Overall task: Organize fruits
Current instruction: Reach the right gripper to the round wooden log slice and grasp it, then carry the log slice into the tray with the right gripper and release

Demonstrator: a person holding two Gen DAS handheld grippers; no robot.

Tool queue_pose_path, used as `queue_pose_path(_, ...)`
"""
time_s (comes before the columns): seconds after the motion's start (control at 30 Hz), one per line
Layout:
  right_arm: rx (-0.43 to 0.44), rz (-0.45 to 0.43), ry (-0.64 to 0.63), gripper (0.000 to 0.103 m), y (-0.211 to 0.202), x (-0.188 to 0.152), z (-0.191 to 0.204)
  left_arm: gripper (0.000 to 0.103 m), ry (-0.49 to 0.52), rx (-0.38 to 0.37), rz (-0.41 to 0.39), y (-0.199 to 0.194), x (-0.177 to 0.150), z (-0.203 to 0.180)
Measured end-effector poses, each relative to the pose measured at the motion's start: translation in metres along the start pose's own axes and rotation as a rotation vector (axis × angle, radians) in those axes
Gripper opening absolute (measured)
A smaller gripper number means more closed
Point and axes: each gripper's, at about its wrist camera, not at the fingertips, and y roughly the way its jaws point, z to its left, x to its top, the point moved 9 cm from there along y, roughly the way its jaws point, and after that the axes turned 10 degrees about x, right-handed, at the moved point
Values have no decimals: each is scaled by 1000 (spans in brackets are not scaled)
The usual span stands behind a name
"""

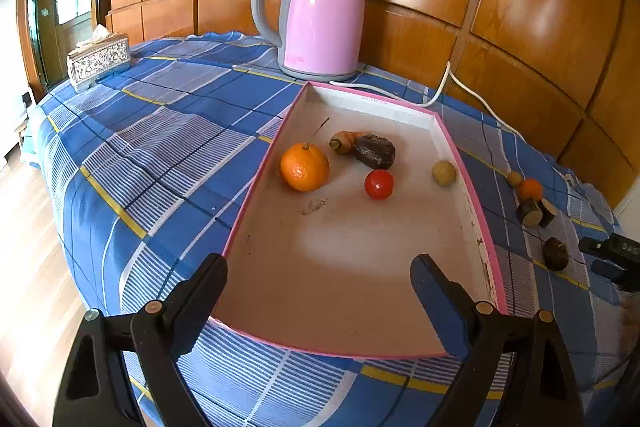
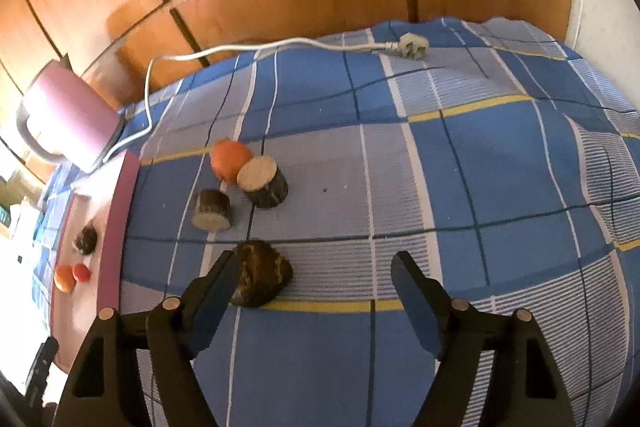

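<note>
Right wrist: fingers [image 2: 316,277] spread, gripping nothing; dark fruit [image 2: 262,279] (mottled) touching left finger [image 2: 216,291]

Surface: the table under my fingers wears a blue checked cloth [image 2: 480,155] with white and yellow stripes.
Far edge: a pink kettle [image 1: 320,15] stands there, and its white cord [image 2: 256,47] trails over the cloth to a loose plug [image 2: 414,47].
Far left corner: a silver tissue box [image 1: 99,59].
Middle: a pink-rimmed tray [image 1: 490,227] sits flat on the cloth, just in front of the kettle.
Right of tray: a small orange [image 2: 230,159], two cut brown stubs [image 2: 262,181] [image 2: 212,209] and a dark lumpy piece [image 2: 262,277], all near one another.
</note>
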Motion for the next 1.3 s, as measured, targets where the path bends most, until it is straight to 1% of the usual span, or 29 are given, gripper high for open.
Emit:
queue_pose_path(0.07, -4, 20, -8, 75, 4, -2, 0, 93, -1, 0, -3, 0, 1, 0)
queue_pose_path(0.17, -11, 14, -20, 75, 5, 5, 5, 93, -2, -2, -3, 0, 1, 0)
queue_pose_path(0.27, -25, 16, -67, 75, 10, 13, 14, 93, 2, -4, -2, 0, 1, -1)
queue_pose_path(0.5, -67, 76, -223, 75, 36, 30, 35, 94, -8, -8, -2, -1, 3, 1)
queue_pose_path(0.53, -81, 81, -235, 73, 40, 32, 35, 94, -7, -8, -3, -1, 3, 1)
queue_pose_path(0.57, -85, 88, -243, 68, 43, 34, 36, 94, -5, -7, -1, -1, 3, 1)
queue_pose_path(0.7, -103, 121, -254, 60, 63, 43, 34, 94, -6, -4, 1, -1, 3, 2)
queue_pose_path(0.8, -96, 165, -233, 48, 81, 42, 30, 94, -10, 2, 2, 0, 3, 5)
queue_pose_path(0.83, -86, 171, -227, 40, 86, 41, 30, 94, -13, 6, 2, 0, 3, 7)
queue_pose_path(0.87, -71, 174, -223, 36, 88, 40, 31, 94, -17, 9, 3, 0, 4, 8)
queue_pose_path(1.0, -86, 160, -244, 36, 85, 35, 34, 94, -33, 18, 7, 1, 4, 11)
queue_pose_path(1.07, -101, 139, -245, 36, 77, 35, 32, 94, -36, 15, 13, 1, 3, 11)
queue_pose_path(1.23, -112, 72, -211, 36, 49, 37, 21, 95, -60, 7, 26, -1, 2, 13)
queue_pose_path(1.3, -99, 43, -197, 36, 35, 38, 20, 98, -70, 9, 24, -4, 3, 15)
